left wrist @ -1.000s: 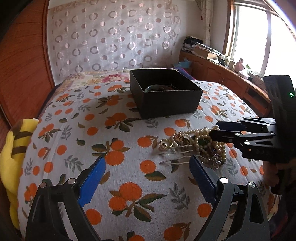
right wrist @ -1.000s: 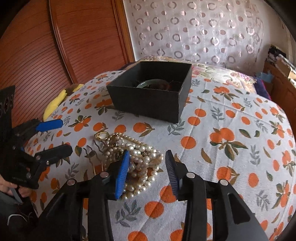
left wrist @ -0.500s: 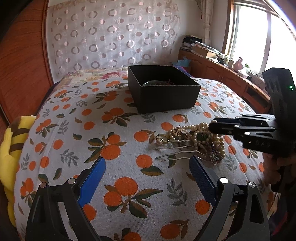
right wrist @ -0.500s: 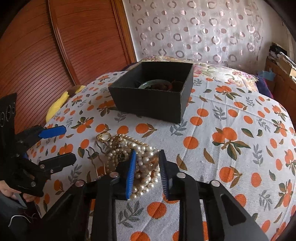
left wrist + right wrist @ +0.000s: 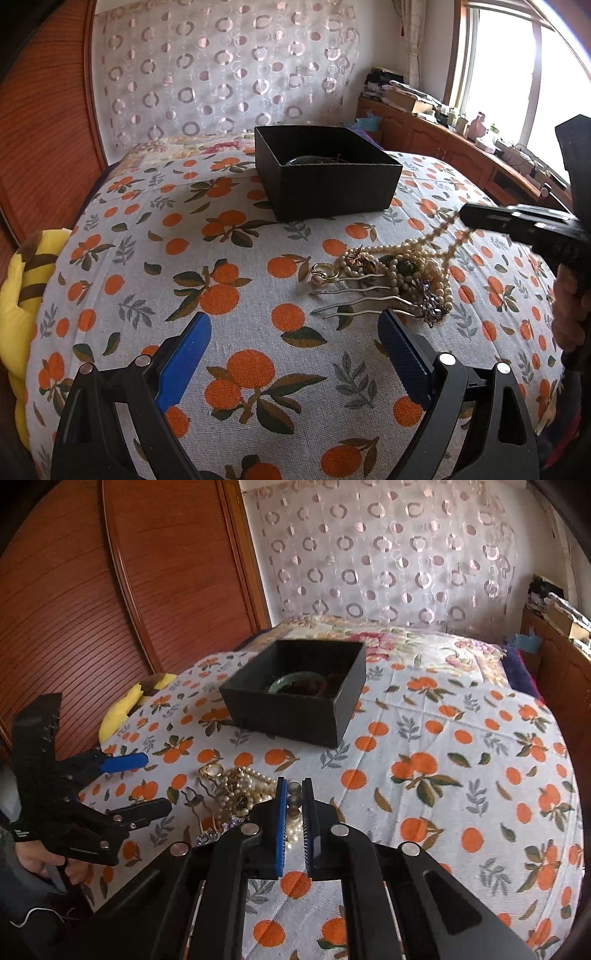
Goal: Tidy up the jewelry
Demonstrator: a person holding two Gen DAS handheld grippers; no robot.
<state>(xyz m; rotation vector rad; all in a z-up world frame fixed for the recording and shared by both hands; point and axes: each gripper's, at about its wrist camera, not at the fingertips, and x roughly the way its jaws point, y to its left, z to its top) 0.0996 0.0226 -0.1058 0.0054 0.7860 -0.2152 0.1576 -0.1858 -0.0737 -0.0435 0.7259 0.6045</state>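
Right wrist view shows the pearl necklace point(image 5: 293, 805) pinched between the right gripper point(image 5: 294, 797) pads, strands rising taut from the tangled jewelry pile point(image 5: 391, 273) on the orange-print bedspread point(image 5: 229, 258). Pick-up looks underway; next comes lifting clear without dragging the hair comb point(image 5: 362, 302), then carrying to the black box point(image 5: 325, 177). Left gripper point(image 5: 291, 343) hovers nearby, spread wide and empty.

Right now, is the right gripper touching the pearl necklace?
Touching. In the right wrist view, the right gripper is shut on the pearl necklace, beads pinched between its pads; the left wrist view shows strands pulled taut up to it.
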